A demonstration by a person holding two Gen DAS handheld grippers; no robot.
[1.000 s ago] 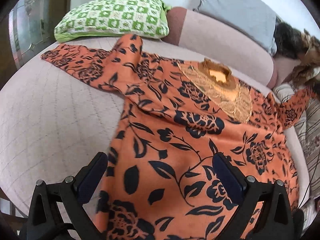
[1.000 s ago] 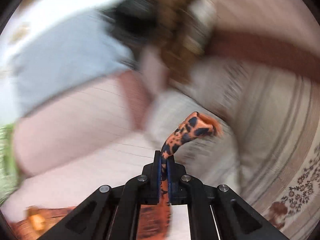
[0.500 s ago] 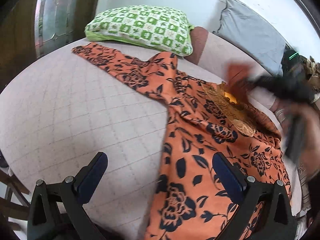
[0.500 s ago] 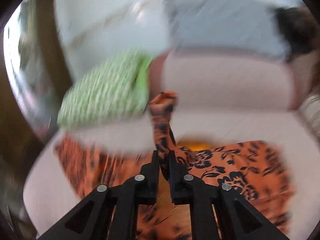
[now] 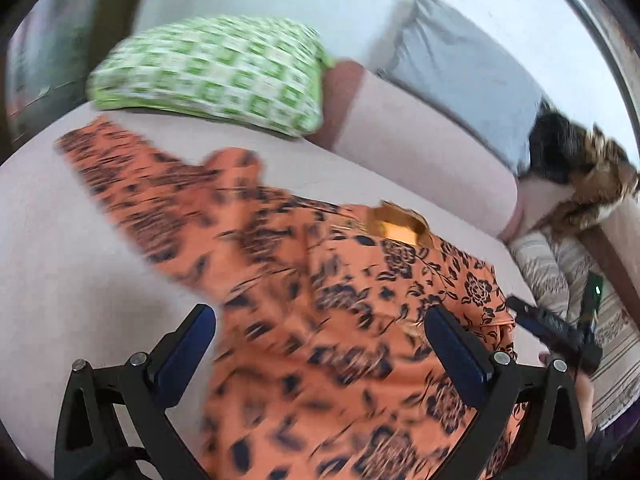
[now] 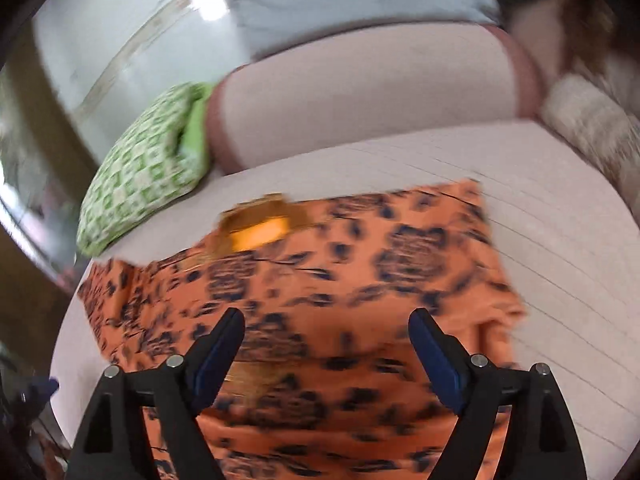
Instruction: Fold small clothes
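We find the orange garment with a dark floral print (image 5: 320,320) lying spread on the pale pink quilted bed (image 5: 60,260). In the left wrist view it runs from about 10 o'clock, where one sleeve stretches out flat, down to 5 o'clock. Its gold-trimmed neckline (image 5: 396,226) sits just right of centre. The right-hand part of the garment appears folded over its body, with a straight edge at 3 o'clock; motion blur keeps us from tracing the fold line exactly.

The left tool (image 5: 320,352) hangs above the lower body of the garment. Its blue-padded jaws stand wide apart and nothing is gripped between them.

The right tool (image 6: 326,344) points down at the middle of the garment. Its jaws are opening, already wide, and the cloth lies flat beneath them with no fabric pinched between the pads. In the left wrist view this same tool appears at 4 o'clock, just beside the garment's right edge.

A green and white checked pillow (image 5: 212,72) lies at 11 o'clock at the head of the bed, near the outstretched sleeve but apart from it. A pale pink bolster (image 5: 420,144) lies behind the garment at 1 o'clock. A grey pillow (image 5: 460,64) leans behind the bolster. A striped beige cloth (image 5: 560,280) lies at 3 o'clock beyond the bed's edge.

Both views are blurred.
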